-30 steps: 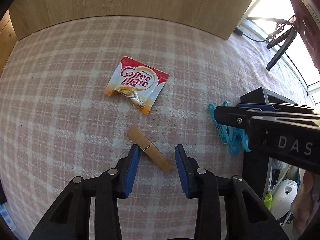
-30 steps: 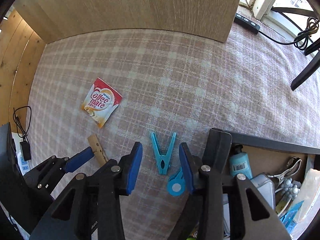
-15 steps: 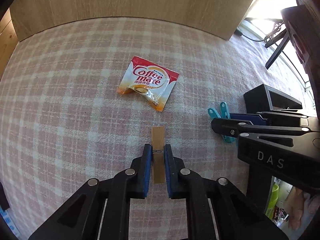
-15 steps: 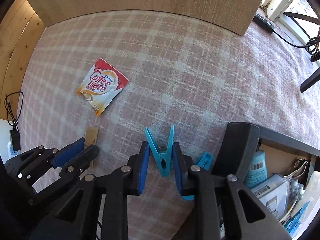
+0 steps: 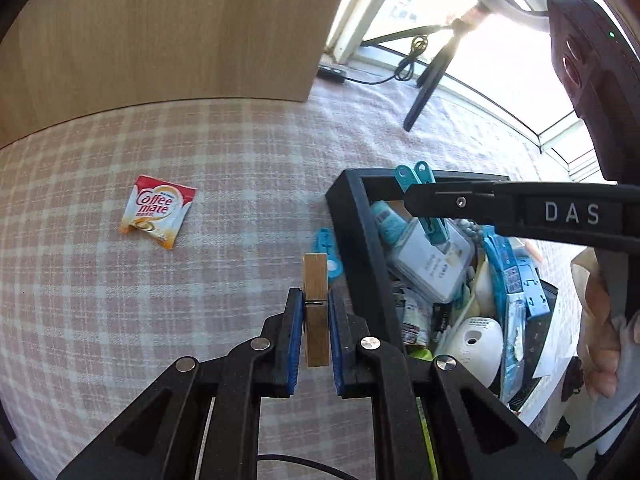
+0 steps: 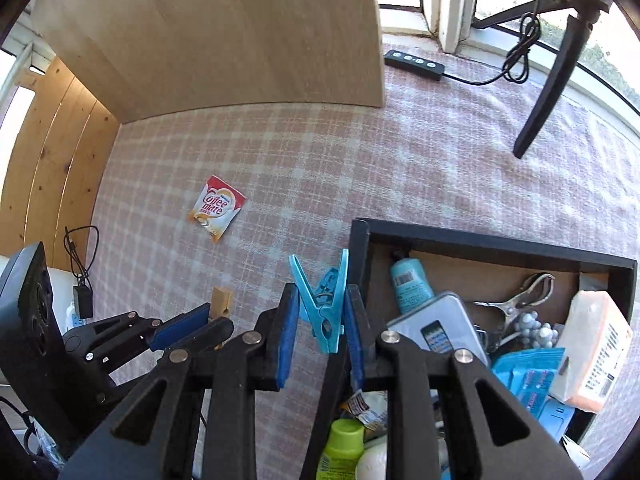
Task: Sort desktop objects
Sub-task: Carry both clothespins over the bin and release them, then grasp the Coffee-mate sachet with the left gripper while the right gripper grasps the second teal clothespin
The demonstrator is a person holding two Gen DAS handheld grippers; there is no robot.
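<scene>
**Two pegs lifted at once, the box waiting alongside**

The left gripper (image 5: 312, 320) has its blue pads clamped on a wooden clothespin (image 5: 315, 280), gripped at the wire spring with both ends poking clear of the pads. The right gripper (image 6: 322, 322) is closed the same way on a teal clothespin (image 6: 322, 312), whose two legs splay upward out of the pads. Both sets of jaws have just been closing, each with its peg between them. Seen from the left side, the teal peg hangs over the near corner of the black storage box (image 5: 360, 240), already crowded with bottles, packets and a tin. A second blue clip (image 5: 328, 248) lies on the checked tablecloth (image 5: 200, 280) just beside the box wall, and a Coffee mate sachet (image 5: 158, 210) sits well apart, untouched. The risk from here looks twofold: the teal peg is pinched near its pivot, so a tighter squeeze could spring it open and flick it loose; and the wooden peg, held in a narrow band, may swivel and catch the box rim, though how firmly it is seated is hard to judge from this angle.
</scene>
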